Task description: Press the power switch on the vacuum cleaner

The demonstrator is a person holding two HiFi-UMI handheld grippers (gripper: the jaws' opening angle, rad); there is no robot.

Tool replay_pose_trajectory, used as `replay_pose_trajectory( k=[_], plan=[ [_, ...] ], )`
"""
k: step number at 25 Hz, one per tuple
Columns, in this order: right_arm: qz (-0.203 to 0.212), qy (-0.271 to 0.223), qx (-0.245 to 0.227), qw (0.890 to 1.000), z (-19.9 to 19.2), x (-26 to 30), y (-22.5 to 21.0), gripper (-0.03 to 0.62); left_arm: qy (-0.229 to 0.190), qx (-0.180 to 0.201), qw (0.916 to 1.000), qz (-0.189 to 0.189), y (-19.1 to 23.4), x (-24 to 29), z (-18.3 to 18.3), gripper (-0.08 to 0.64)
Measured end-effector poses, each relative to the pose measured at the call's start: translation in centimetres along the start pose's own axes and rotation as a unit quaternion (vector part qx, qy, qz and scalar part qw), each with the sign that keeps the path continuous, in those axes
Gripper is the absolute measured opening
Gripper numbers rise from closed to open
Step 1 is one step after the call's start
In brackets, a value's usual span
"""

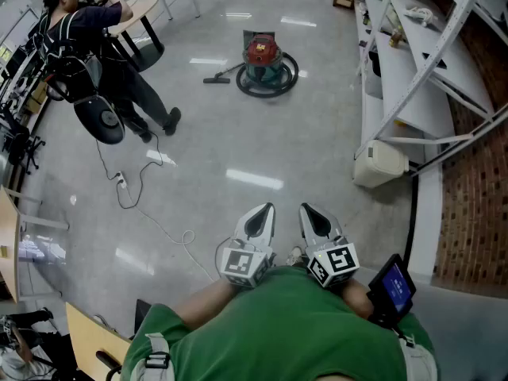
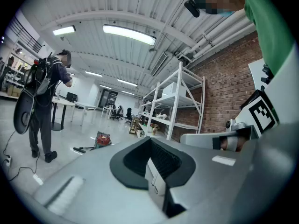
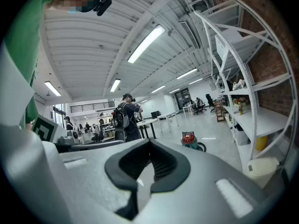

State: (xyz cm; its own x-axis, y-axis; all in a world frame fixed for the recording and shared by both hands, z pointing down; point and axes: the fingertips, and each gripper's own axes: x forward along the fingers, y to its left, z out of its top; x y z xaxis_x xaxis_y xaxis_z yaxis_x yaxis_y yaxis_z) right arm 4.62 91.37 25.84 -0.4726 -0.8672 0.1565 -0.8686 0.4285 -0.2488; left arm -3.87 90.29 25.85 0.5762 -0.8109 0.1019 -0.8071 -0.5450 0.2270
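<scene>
switch on vacuum cleaner (image 1: 264,62) too small to see, shelving (image 1: 401,58) cut at right

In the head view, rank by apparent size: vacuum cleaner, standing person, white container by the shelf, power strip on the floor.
1. standing person
2. vacuum cleaner and white container: about alike, container nearer, so unranked
3. power strip

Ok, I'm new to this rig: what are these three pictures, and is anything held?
No robot arm: a person holds a two-jaw gripper in each hand. The head view looks down from their head at the left gripper and right gripper, side by side near the chest. The other two views come from cameras riding on each gripper, looking along its jaws. Both pairs are shut, holding nothing. The vacuum cleaner stands far across the floor, untouched; another person stands left of it in that view.
</scene>
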Motion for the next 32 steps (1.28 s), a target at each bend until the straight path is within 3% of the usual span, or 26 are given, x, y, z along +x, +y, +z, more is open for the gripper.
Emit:
replay_pose_trajectory(
  k=[17,32],
  plan=[
    [0.011,0.002,-0.005,1.0,-0.3,0.1,0.5,0.002,-0.004,-0.004,0.9999,0.014,0.3,-0.5,-0.1,0.006],
    [0.012,0.007,-0.012,1.0,-0.3,2.5,2.5,0.002,-0.008,-0.013,0.9996,0.025,3.6,-1.6,0.7,0.006]
  ],
)
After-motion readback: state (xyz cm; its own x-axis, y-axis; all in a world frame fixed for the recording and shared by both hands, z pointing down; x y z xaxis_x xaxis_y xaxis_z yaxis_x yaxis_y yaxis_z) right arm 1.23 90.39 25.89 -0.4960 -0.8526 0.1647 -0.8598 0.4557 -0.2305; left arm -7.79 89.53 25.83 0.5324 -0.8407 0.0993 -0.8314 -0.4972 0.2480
